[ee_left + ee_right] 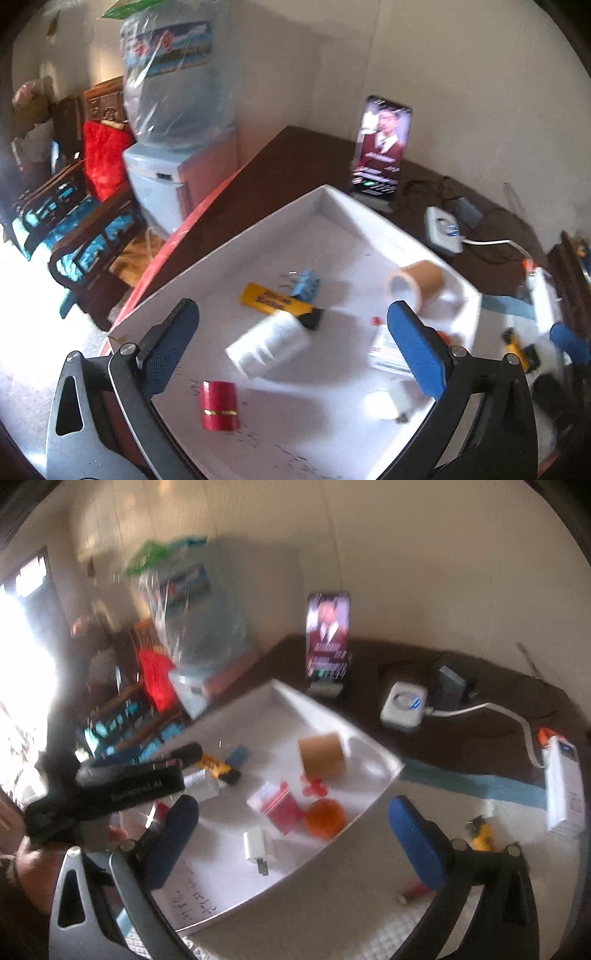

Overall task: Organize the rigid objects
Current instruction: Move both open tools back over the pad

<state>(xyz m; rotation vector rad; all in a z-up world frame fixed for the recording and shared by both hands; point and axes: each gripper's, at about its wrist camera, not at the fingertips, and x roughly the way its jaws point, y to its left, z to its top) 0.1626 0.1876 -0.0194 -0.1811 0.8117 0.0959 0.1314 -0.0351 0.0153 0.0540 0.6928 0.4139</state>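
Both tools gape empty above the white tray [373,225].

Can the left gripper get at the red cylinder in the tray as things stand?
Probably yes: the left gripper is open above the tray, and the red cylinder lies uncovered, apart from the white spool.

No text is legible; print on the yellow tool [275,300] and phone screen [382,147] blurs.
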